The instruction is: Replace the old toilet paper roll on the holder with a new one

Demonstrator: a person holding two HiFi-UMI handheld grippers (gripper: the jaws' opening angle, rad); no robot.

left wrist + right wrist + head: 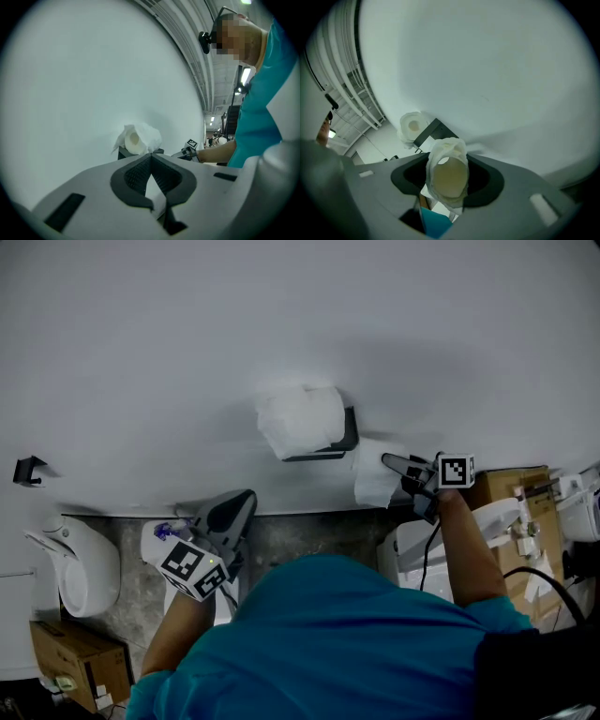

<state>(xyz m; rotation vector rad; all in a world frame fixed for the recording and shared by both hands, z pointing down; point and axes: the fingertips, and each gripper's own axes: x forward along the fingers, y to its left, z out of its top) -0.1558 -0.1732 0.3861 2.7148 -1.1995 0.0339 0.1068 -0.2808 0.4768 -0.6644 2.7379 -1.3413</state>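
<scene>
A black wall holder point(345, 433) carries a full, fluffy white toilet paper roll point(300, 418). To its right my right gripper point(396, 471) is shut on a thin, nearly used-up roll point(373, 476). In the right gripper view this thin roll point(447, 174) shows its wide cardboard core between the jaws, with the full roll point(411, 126) and the holder point(433, 131) beyond. My left gripper point(241, 502) hangs lower left of the holder, shut and holding nothing. In the left gripper view its jaws point(151, 158) meet in front of the full roll point(138, 138).
The plain white wall point(281, 324) fills the upper half. A white fixture point(84, 566) and a cardboard box point(64, 660) stand at the lower left. A small black bracket point(28, 470) sits on the wall at left. A white toilet point(417, 554) and another box point(511, 488) are at right.
</scene>
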